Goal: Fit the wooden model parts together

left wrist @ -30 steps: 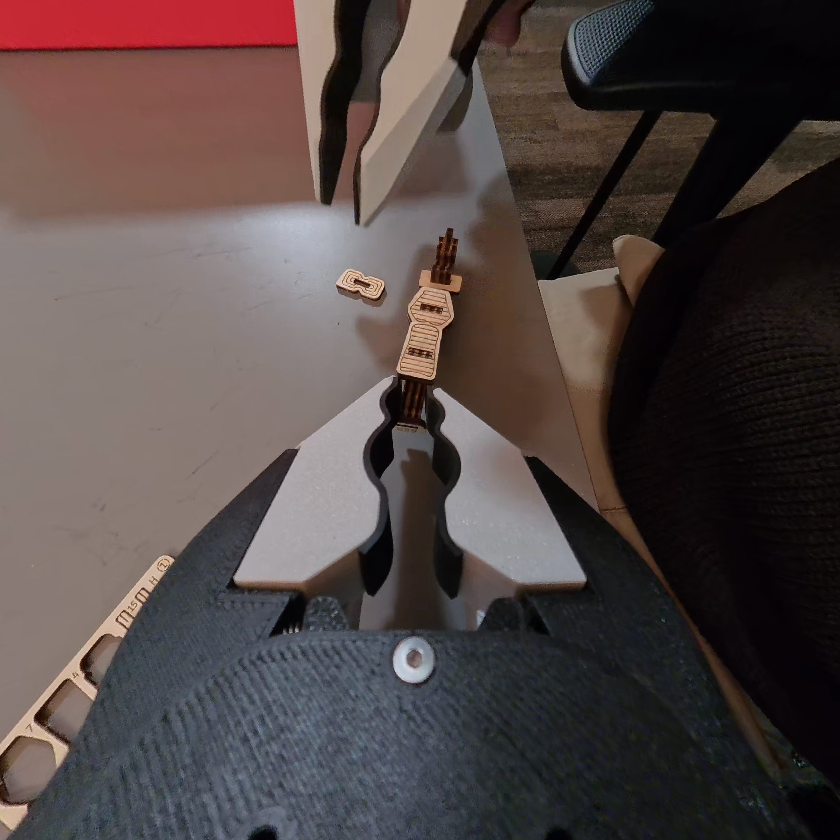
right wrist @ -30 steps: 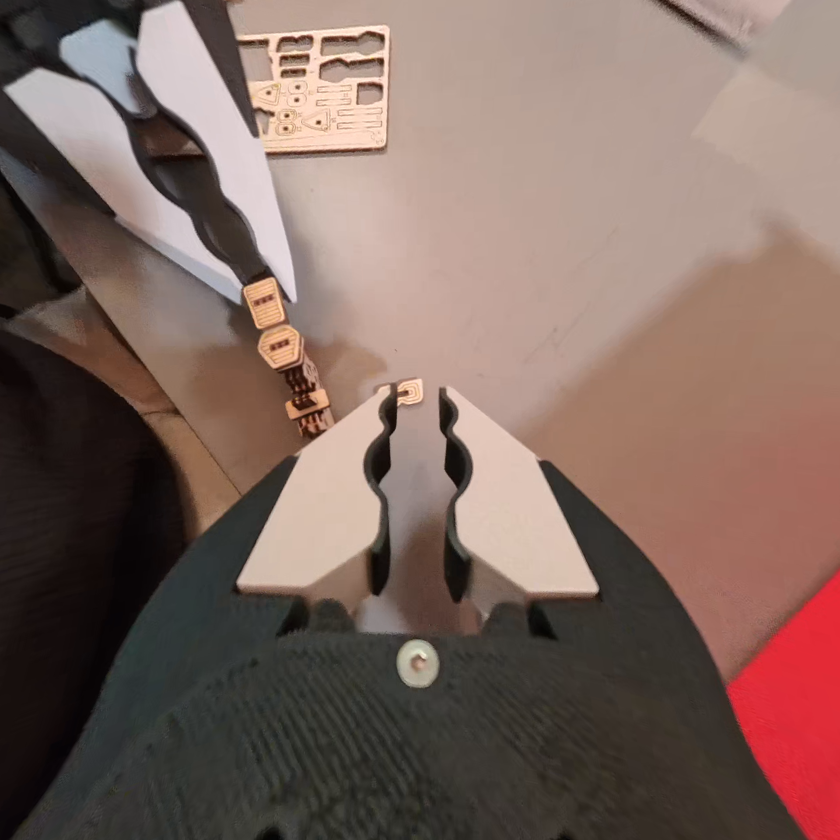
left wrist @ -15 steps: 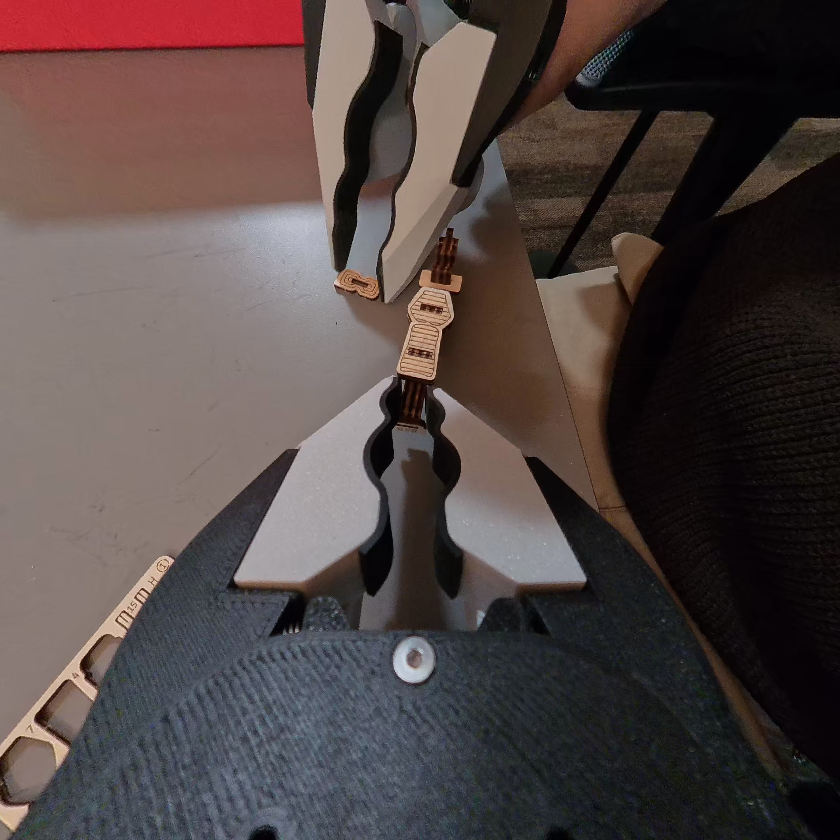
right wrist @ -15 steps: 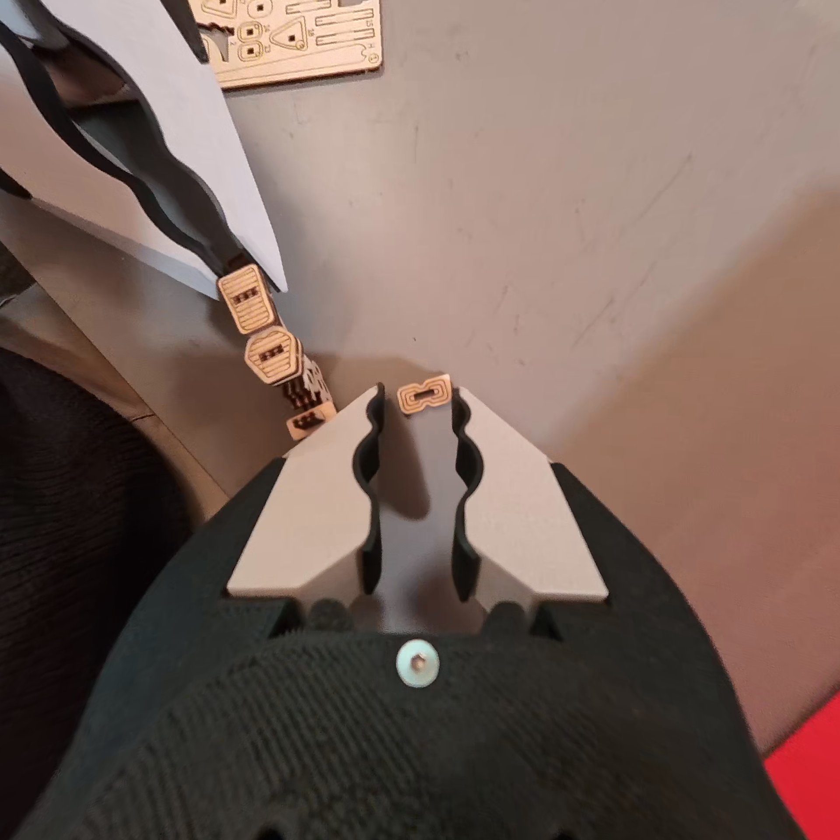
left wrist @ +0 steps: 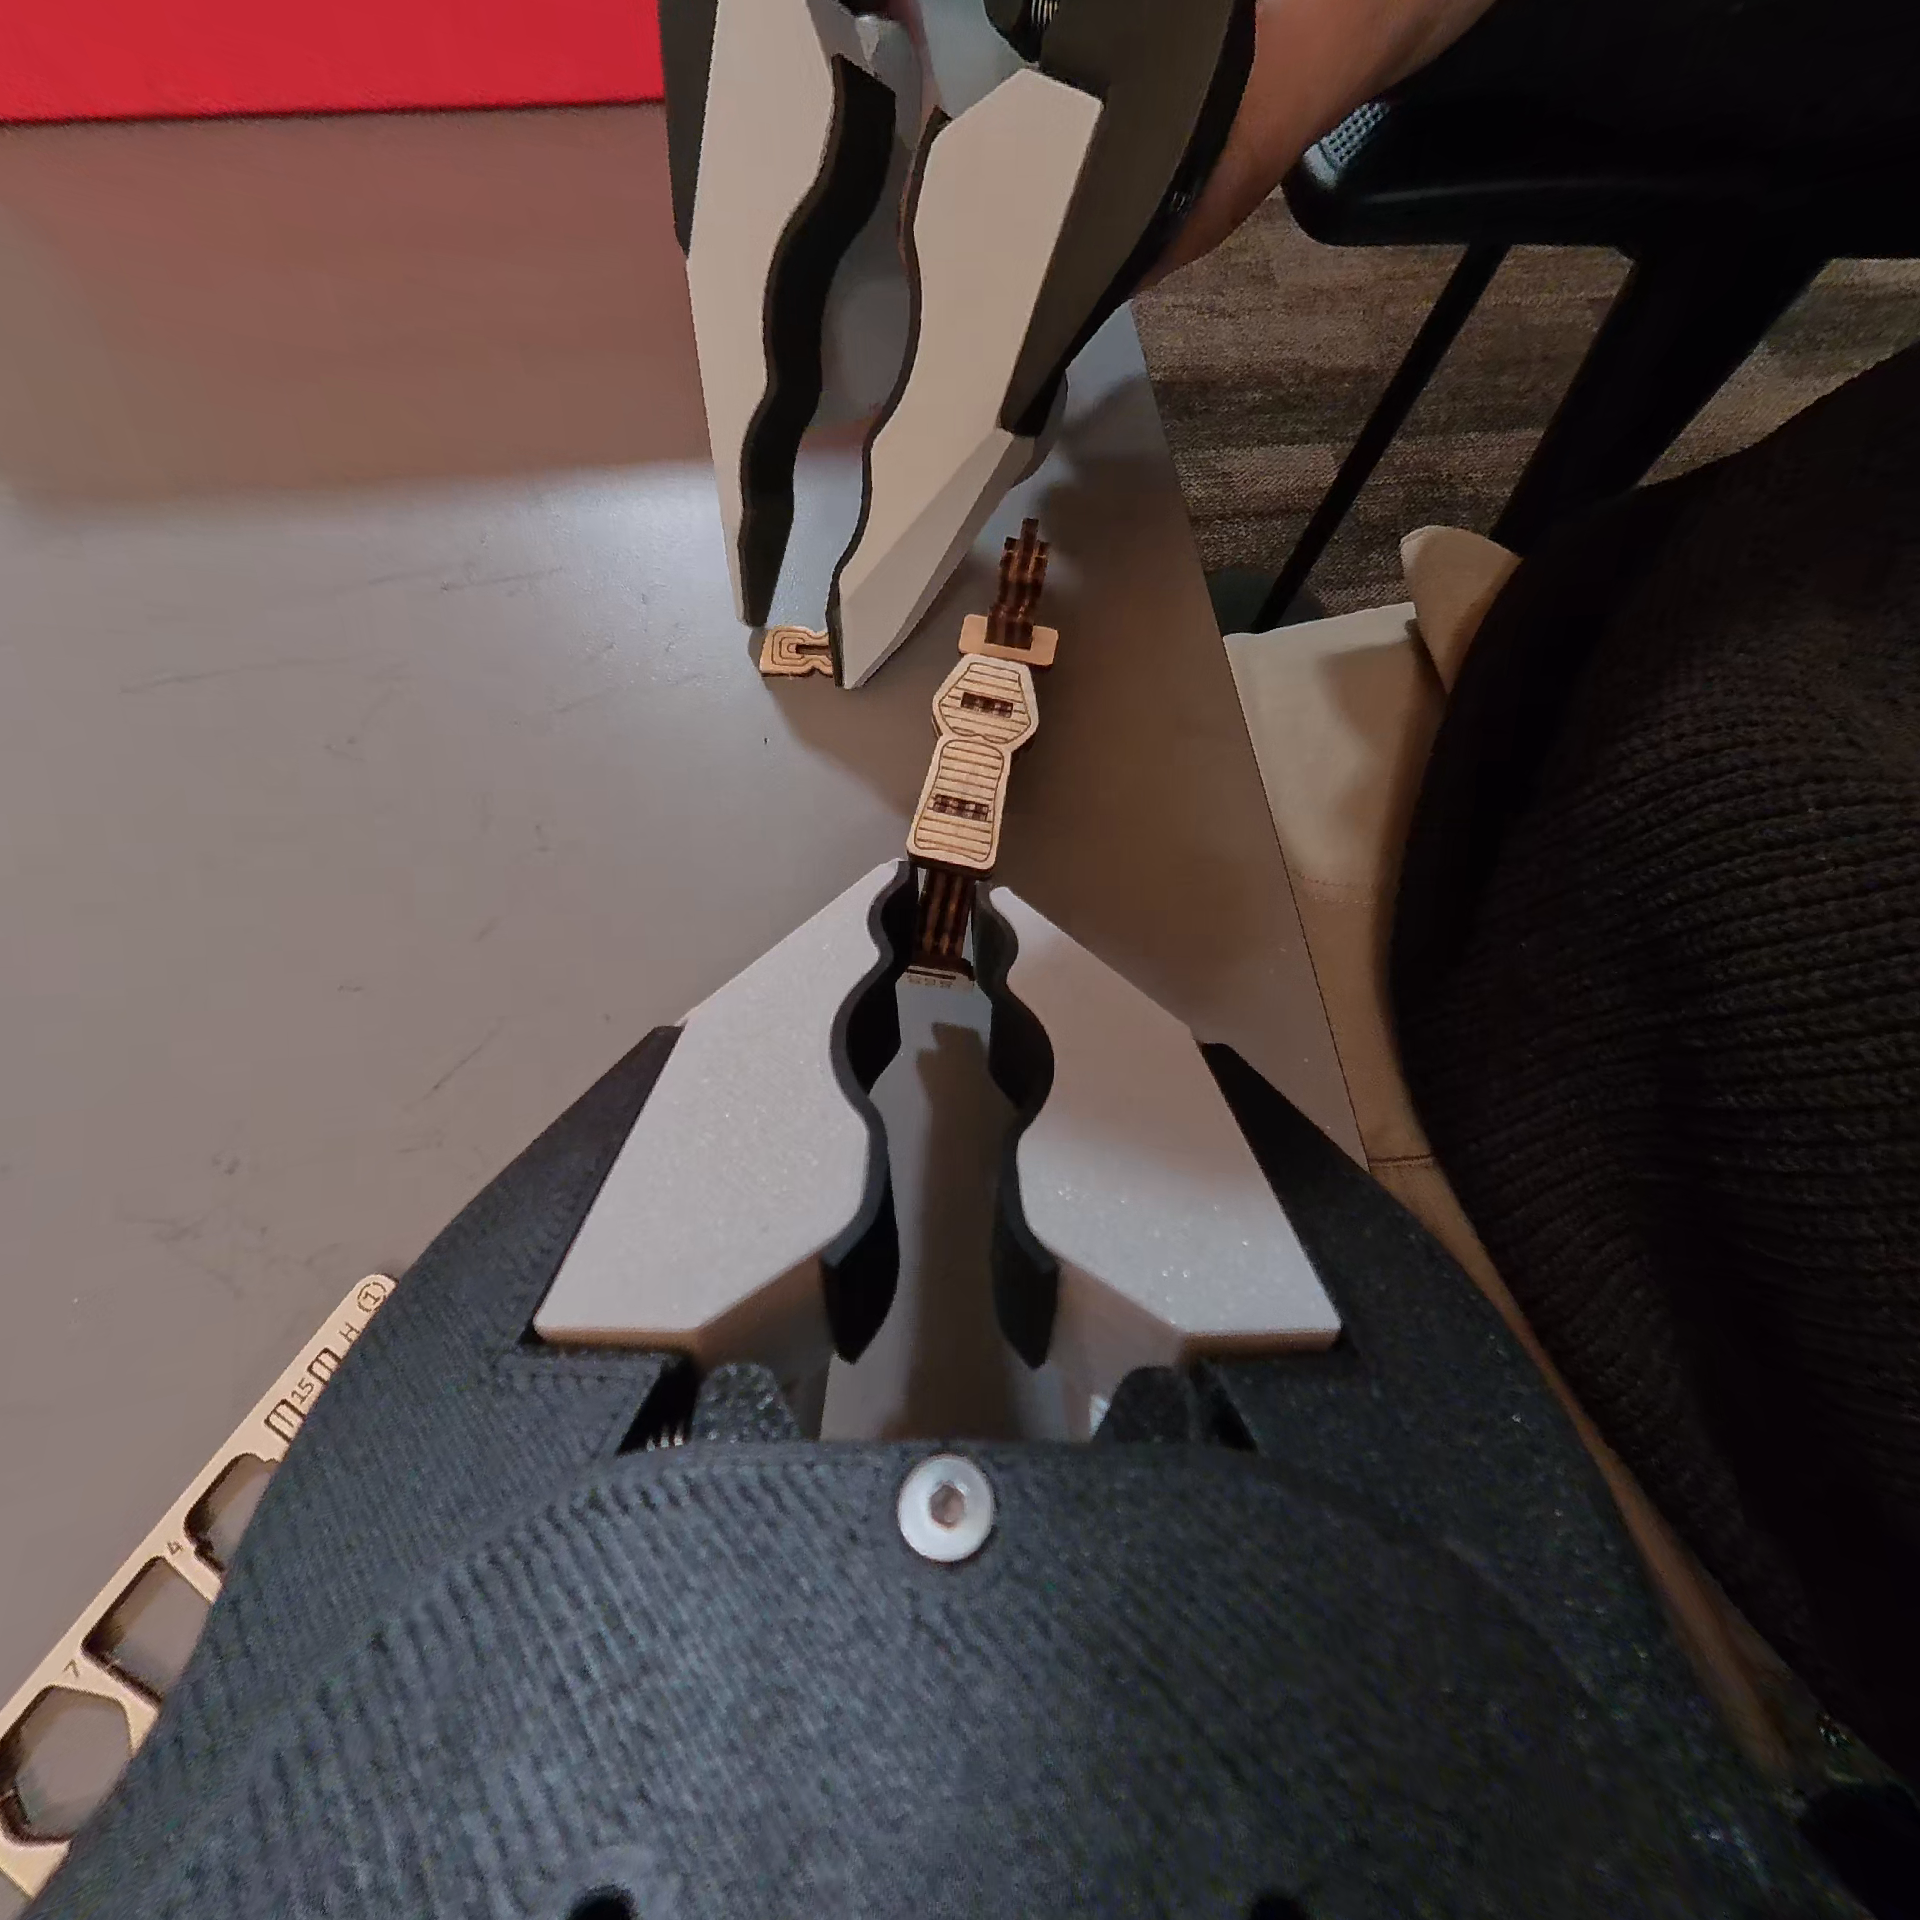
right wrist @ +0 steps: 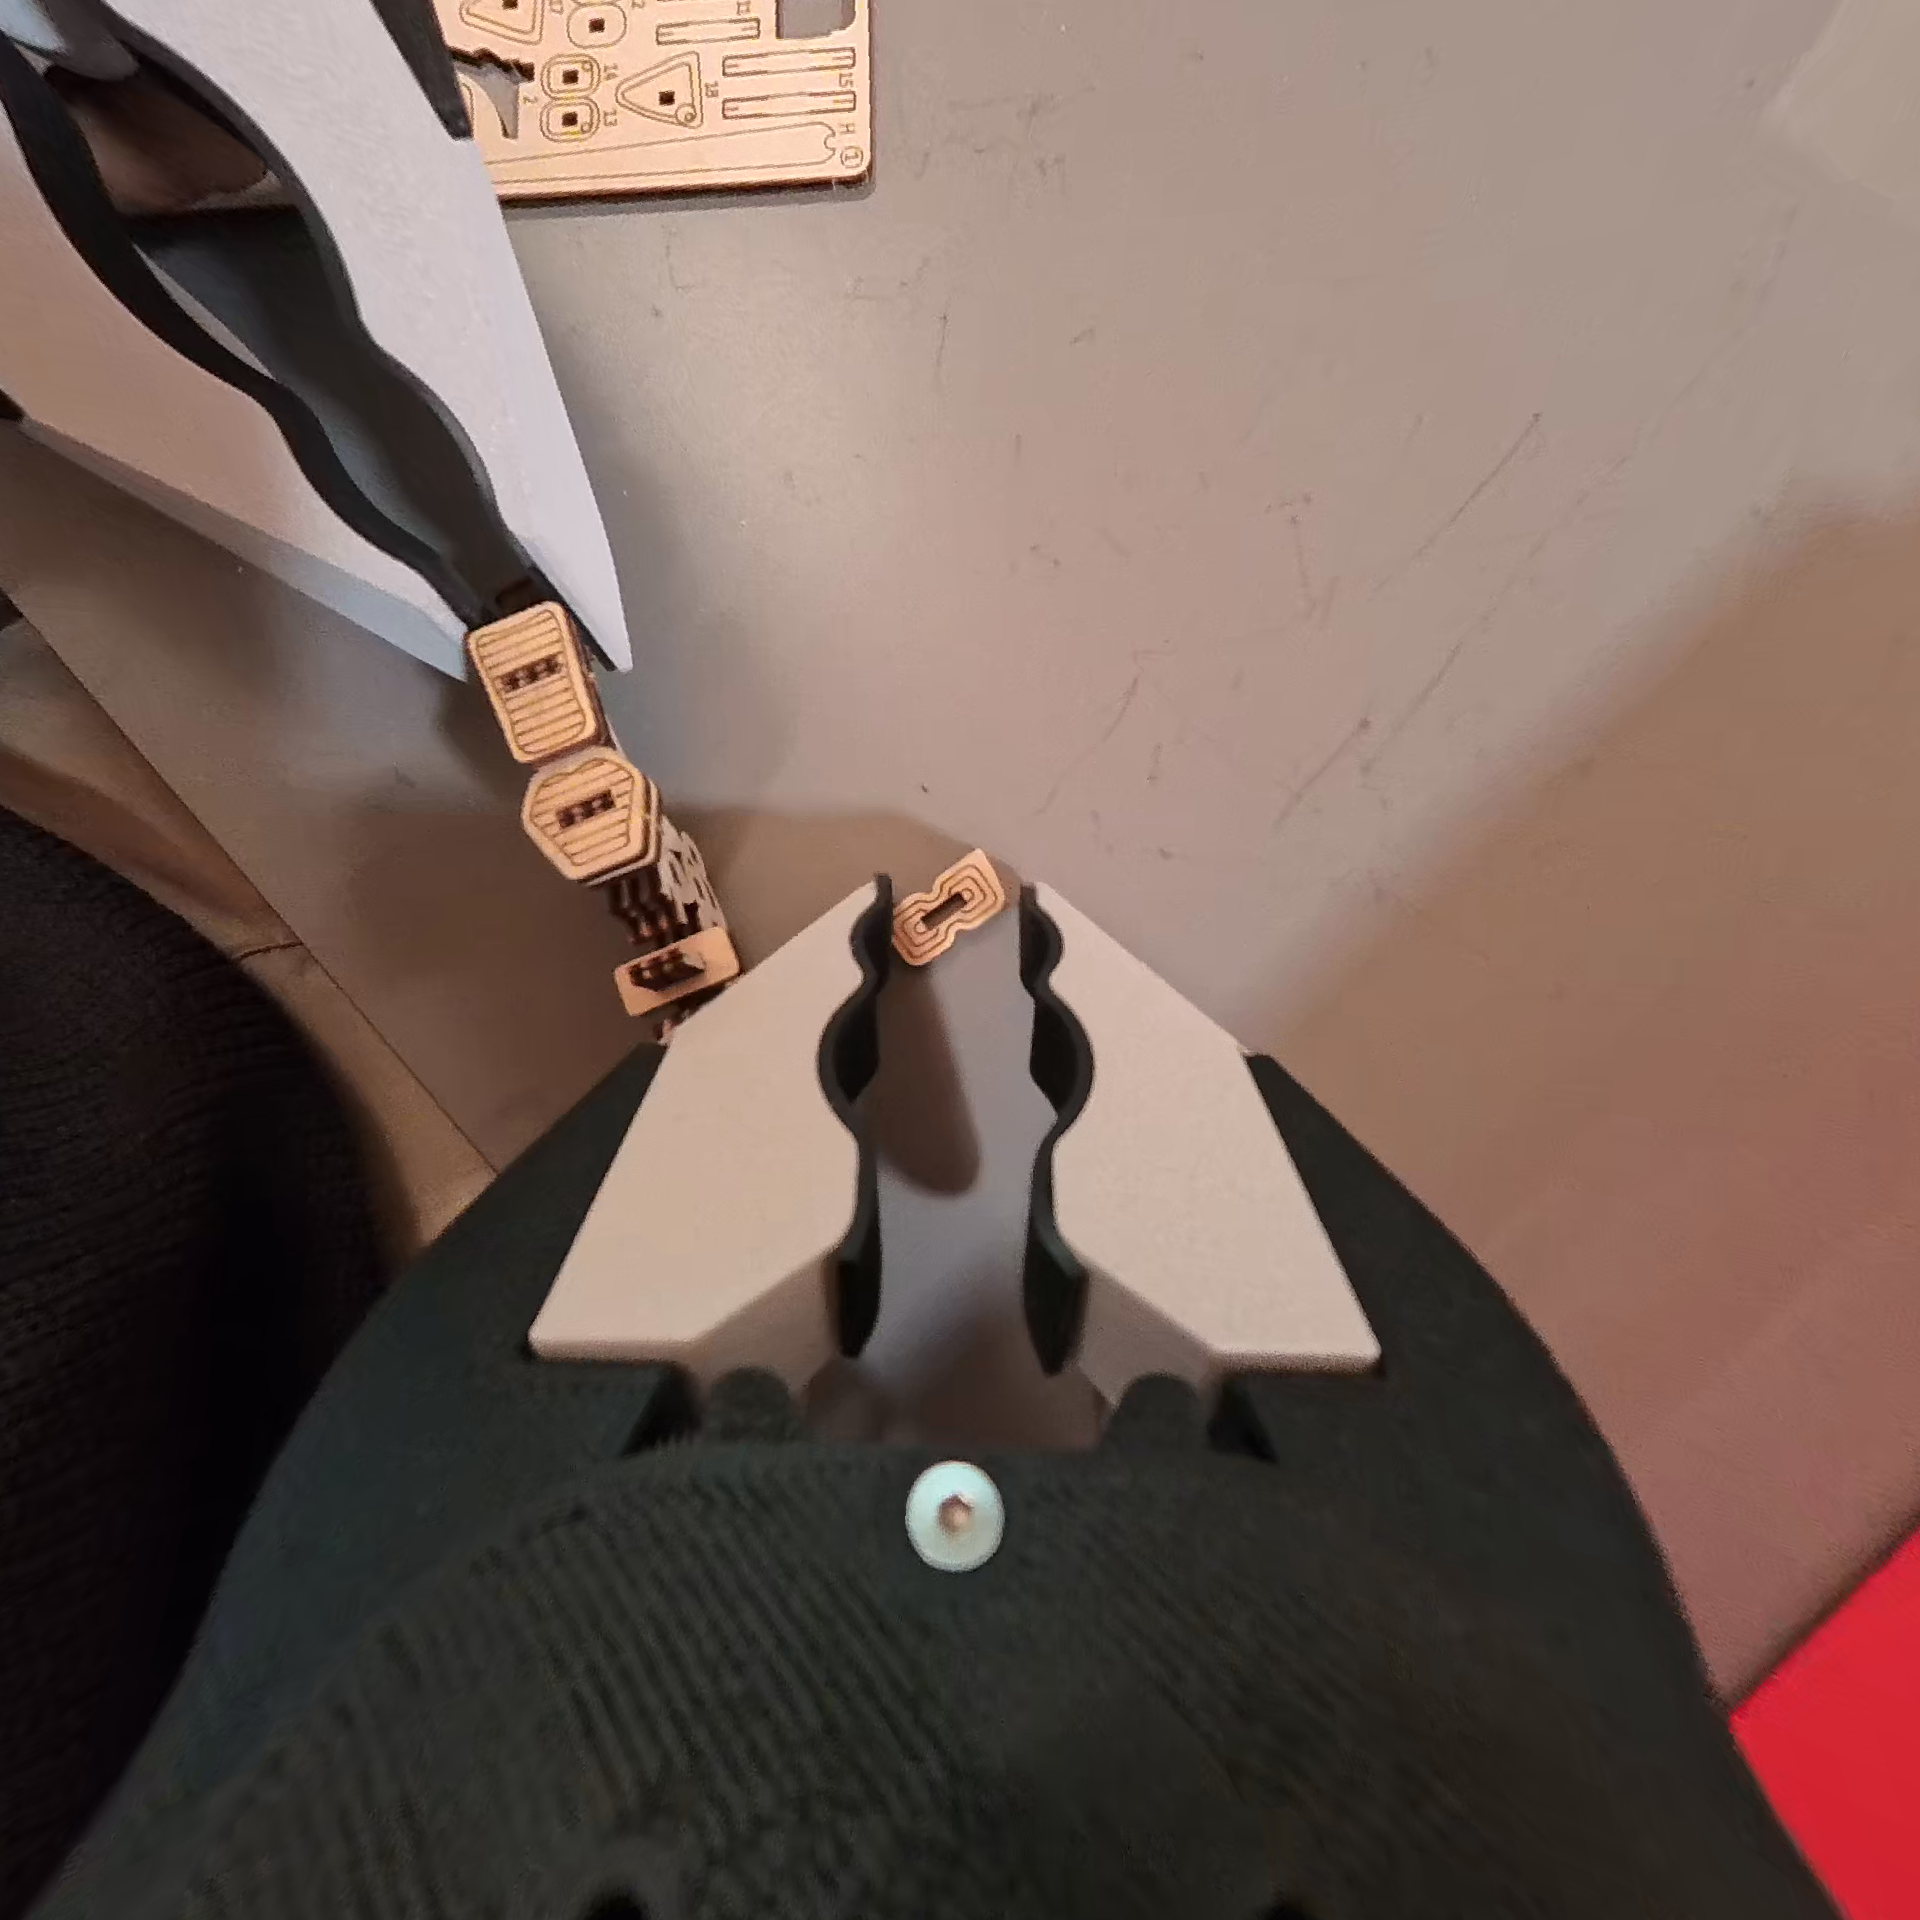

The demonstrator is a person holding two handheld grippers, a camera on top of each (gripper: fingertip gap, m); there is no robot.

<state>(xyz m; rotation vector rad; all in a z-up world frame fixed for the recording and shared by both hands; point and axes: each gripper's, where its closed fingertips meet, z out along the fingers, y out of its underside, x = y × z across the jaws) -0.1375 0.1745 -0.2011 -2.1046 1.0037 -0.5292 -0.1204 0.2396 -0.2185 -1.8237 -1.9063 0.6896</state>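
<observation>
Left wrist view: left gripper (left wrist: 943, 904), grey fingers (left wrist: 790, 1122) w/ black wavy pads, pinching near end of the slim pale laser-cut wooden model assembly (left wrist: 971, 774), which sticks out fwd above the grey worktop (left wrist: 343, 831) close to its right edge. Right gripper (left wrist: 800, 634) comes down from top, fingers spread, tips straddling the small flat figure-eight wooden piece (left wrist: 795, 657) lying on worktop just left of the assembly. Pale wooden parts sheet w/ cut-outs (left wrist: 135, 1621) at bottom left; red surface (left wrist: 312, 52) top left; dark knit sleeve (left wrist: 1683, 935) at right. Right wrist view: right gripper (right wrist: 951, 902) fingers spread, figure-eight piece (right wrist: 945, 920) lying angled btwn the tips, nearer the left one; can't tell if either tip touches it. Left gripper (right wrist: 525, 613) upper left, clamped on the assembly (right wrist: 582, 769), whose far end sits just beside right gripper's left finger (right wrist: 727, 1143). Parts sheet (right wrist: 727, 114) at top.
</observation>
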